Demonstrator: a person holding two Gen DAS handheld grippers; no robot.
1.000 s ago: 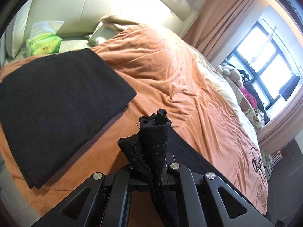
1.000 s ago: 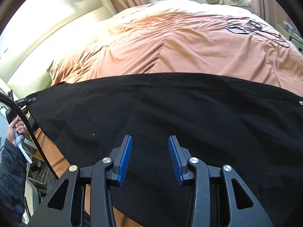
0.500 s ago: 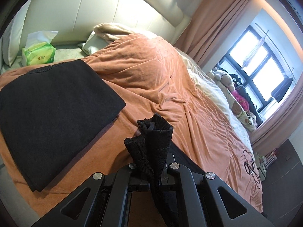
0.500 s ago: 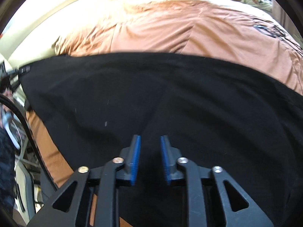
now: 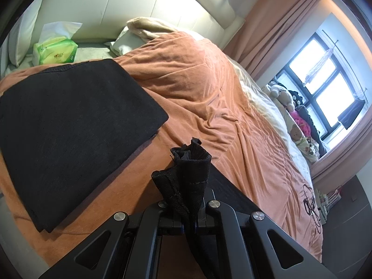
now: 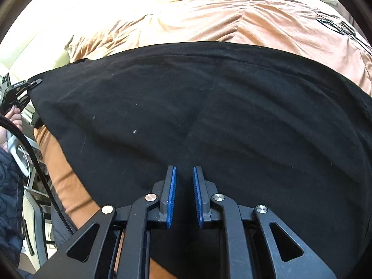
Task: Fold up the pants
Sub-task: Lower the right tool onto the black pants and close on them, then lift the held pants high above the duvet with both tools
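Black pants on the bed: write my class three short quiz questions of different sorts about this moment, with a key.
1. True or false: the left gripper is shut on a bunched end of the black pants.
2. Multiple choice: the right gripper is (A) clamped on a pillow, (B) over the pants with a gap between its blue pads, (C) holding the tissue pack.
3. Fill in: the green tissue pack sits near the bed's ____.

Key: 1 true; 2 B; 3 headboard.

Pants (image 6: 209, 107) on bed (image 6: 197, 16), tissues (image 5: 54, 50) behind.
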